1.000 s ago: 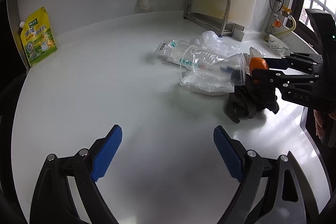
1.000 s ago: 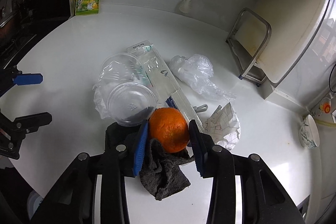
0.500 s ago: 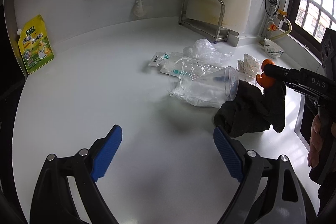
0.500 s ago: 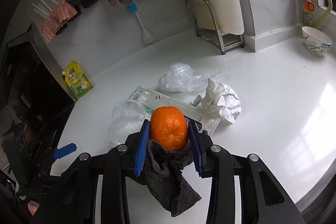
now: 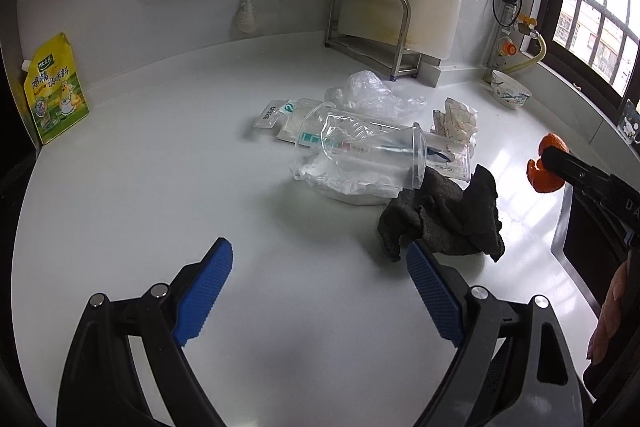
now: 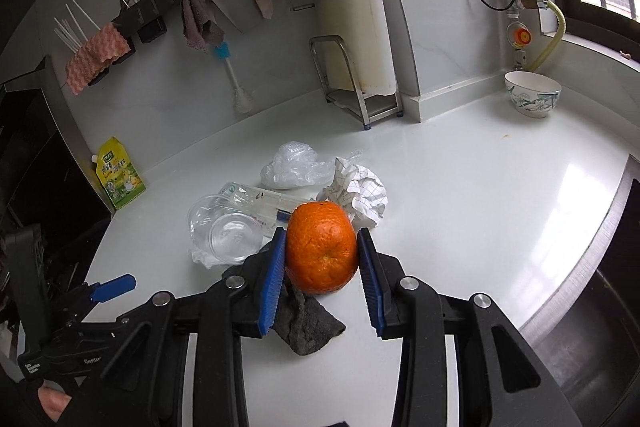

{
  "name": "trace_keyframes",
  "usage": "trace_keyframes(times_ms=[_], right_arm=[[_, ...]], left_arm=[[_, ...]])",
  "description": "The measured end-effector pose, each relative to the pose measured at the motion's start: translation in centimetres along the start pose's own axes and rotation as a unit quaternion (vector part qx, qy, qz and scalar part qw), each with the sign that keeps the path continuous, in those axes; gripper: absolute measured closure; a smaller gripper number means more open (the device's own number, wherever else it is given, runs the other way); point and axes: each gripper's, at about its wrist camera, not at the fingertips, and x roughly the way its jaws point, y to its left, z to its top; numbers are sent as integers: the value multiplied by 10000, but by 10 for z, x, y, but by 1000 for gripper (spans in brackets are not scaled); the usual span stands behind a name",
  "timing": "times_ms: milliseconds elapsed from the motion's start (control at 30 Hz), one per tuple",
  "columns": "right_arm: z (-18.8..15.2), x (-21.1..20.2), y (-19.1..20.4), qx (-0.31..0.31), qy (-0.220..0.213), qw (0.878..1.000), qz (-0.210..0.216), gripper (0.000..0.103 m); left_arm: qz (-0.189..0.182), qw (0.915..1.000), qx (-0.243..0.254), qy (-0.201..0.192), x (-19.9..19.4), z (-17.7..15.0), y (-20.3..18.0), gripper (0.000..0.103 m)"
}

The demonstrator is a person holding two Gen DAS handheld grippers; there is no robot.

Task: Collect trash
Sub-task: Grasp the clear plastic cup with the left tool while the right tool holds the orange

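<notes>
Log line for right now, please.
right gripper: shut on orange peel, lifted | left gripper: open, empty | dark cloth: on counter

I list: yellow pouch (image 5: pixel 55 89) upright against the wall, bottle brush (image 6: pixel 234 75) hanging, steel rack (image 5: pixel 370 31), patterned bowl (image 6: pixel 532 99), white countertop (image 5: pixel 160 187).

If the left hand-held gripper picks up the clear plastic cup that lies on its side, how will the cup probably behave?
The clear plastic cup looks thin-walled, so it probably weighs little and may buckle under a firm squeeze. Lying on its side, it could roll when nudged. Its smooth surface might slip.
</notes>
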Motion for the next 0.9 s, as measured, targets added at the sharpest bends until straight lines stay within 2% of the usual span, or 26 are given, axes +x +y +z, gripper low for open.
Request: trace_keyframes(times_ms=[200,367,733,800,900], right_arm=[[-25,-17,-10,273,-56,9996,-87,68],[-36,-25,-9,247,-64,9995,-159,68],[-43,-28,-3,238,-25,9996,-169,68],[-45,-26,-3,261,28,9994,-211,68],[-47,-22,-3,290,113,9993,-217,68]], left_arm=[[-350,9993,95,-59,9,20,1,13],[-419,9989,157,-135,17,39,14,13],[-872,9928,825,63,57,62,43,13],[-990,9910,894,103,64,64,44,13],[-1359,9859,957,182,73,69,45,13]])
